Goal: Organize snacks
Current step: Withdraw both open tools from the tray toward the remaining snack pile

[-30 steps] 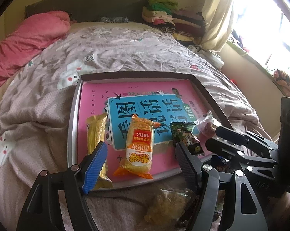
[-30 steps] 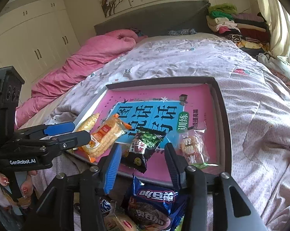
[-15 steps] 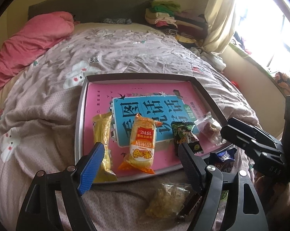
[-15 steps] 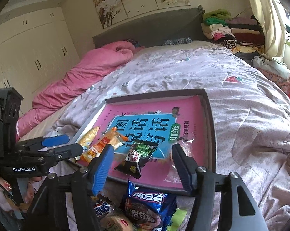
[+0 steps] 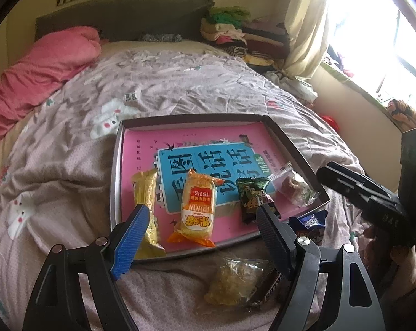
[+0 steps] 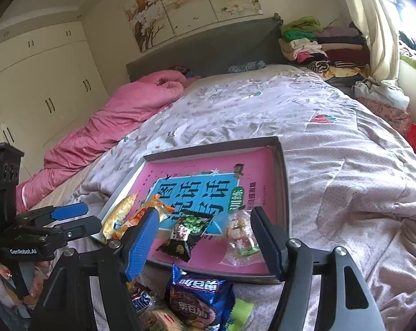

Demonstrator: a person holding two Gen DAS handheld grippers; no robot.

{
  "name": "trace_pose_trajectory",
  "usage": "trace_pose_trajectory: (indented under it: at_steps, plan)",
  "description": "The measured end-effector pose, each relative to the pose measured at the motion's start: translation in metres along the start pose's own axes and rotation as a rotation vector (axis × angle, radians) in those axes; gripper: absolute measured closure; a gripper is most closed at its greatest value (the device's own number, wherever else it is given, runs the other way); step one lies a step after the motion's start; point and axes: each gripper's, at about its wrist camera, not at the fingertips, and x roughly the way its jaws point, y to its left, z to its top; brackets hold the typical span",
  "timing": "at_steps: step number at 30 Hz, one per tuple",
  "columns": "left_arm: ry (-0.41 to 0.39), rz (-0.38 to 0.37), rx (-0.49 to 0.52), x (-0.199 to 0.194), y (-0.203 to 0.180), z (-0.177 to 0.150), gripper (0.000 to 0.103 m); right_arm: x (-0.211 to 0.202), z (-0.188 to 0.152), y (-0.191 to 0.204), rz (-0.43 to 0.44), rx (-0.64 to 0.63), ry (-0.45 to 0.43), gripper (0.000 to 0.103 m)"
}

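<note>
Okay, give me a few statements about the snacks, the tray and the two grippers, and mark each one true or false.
1. Four snacks lie in the tray. True.
2. The left gripper is shut on the orange packet. False: it is open and holds nothing.
3. The blue packet lies in the tray. False: it lies on the quilt, outside the tray's near edge.
4. The right gripper is open. True.
5. The green packet lies between the orange packet and the clear packet. True.
</note>
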Motion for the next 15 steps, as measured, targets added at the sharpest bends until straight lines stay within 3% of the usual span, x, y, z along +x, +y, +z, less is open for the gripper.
trace_pose_trajectory:
  at_steps: [15]
  plan:
    - [0.021, -0.005, 0.025, -0.004, -0.003, -0.011, 0.022, -0.026, 0.005, -0.029, -0.028, 0.104, -0.07, 0.028]
